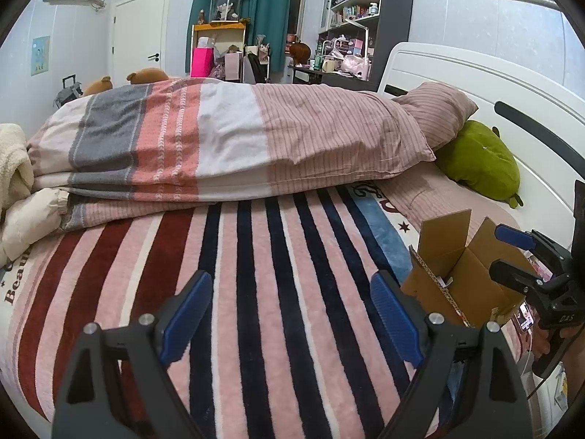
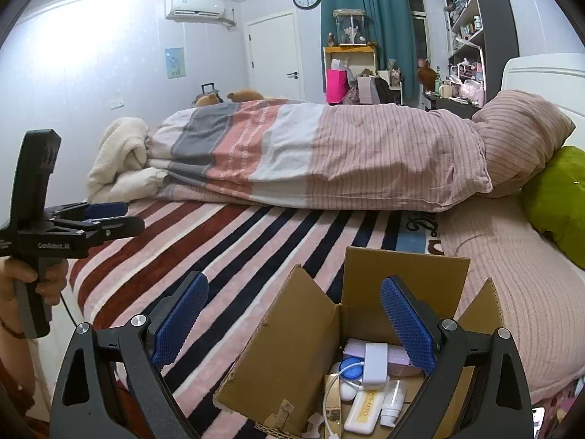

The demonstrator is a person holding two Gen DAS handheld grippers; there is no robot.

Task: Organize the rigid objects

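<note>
An open cardboard box (image 2: 292, 336) stands on the striped blanket (image 2: 226, 241) at the bed's near edge. It holds several small items: a white charger with cable (image 2: 374, 362), a white tube (image 2: 360, 409), a small white bottle (image 2: 393, 400) and a pink pack (image 2: 396, 358). My right gripper (image 2: 292, 325) is open and empty, hovering over the box. My left gripper (image 1: 290, 325) is open and empty above the blanket, left of the box (image 1: 453, 274). It also shows in the right wrist view (image 2: 109, 216), and the right gripper shows in the left wrist view (image 1: 512, 252).
A folded striped duvet (image 1: 226, 139) lies across the bed behind the blanket. A pink pillow (image 1: 435, 109) and a green plush (image 1: 479, 157) rest against the white headboard (image 1: 475, 80). A cream blanket (image 2: 117, 153) is heaped at the far left.
</note>
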